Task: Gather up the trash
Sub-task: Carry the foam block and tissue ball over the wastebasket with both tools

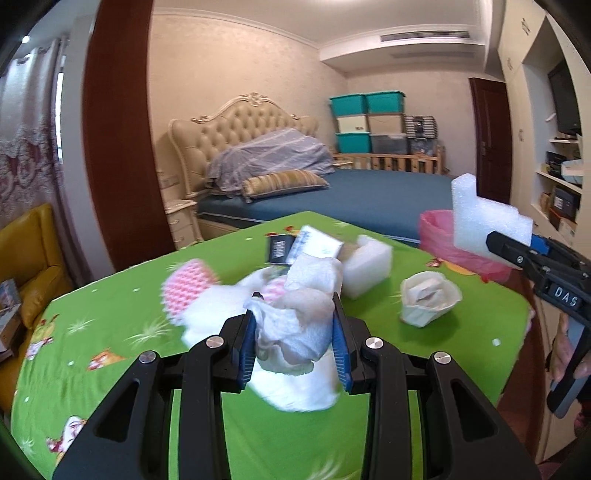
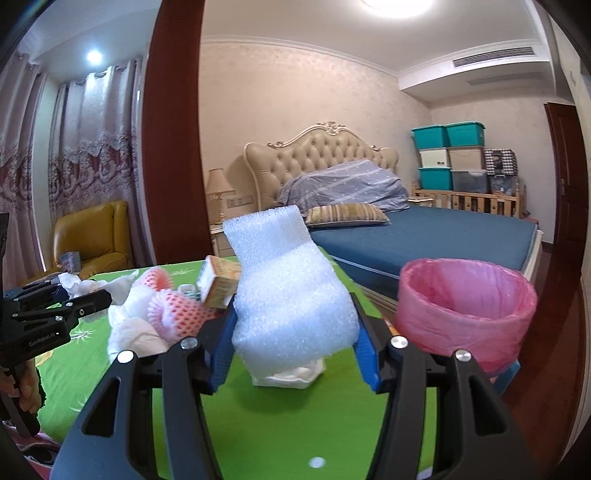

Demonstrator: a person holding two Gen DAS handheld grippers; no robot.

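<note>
"DAS" on right gripper (image 1: pixel 496 246); "GenRobot.AI" on left gripper (image 2: pixel 79 300).

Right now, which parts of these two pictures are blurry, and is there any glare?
Left wrist view: the pink foam net and the tissue wad in the left gripper are motion-smeared; the bed behind stays sharp. Right wrist view: the ceiling lamp blows out to white, while the foam block is crisp. Both views bend straight edges.

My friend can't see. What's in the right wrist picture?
The right gripper holds a white foam block above a green table, next to a pink-lined bin. More trash sits to the left; a bed is behind.
</note>
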